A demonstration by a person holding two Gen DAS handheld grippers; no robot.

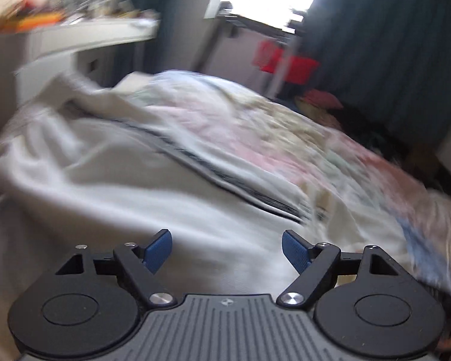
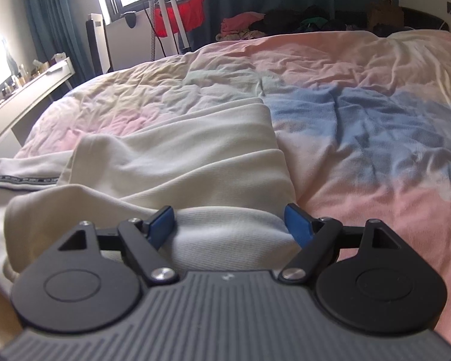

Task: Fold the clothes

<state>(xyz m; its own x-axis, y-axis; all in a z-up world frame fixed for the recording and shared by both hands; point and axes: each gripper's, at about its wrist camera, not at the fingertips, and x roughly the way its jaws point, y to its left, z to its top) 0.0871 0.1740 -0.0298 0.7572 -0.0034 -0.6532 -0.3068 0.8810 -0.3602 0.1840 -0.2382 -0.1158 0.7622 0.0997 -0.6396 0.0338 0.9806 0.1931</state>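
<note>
While both grippers stand wide and empty, the cream garment point(image 2: 171, 162) sprawls lower left on the bed point(image 2: 360, 126), its folded edge bulging between the right gripper point(image 2: 230, 224) pads, nearer than the left gripper point(image 1: 227, 248).

The left gripper point(image 1: 227, 249) is pointing down at a slant, and its two blue pads point(image 1: 158, 251) are standing wide apart with nothing between them. The right gripper point(image 2: 230, 225) is also tipping downward (about the same slant), its jaws spread wide, not pinching anything.
</note>
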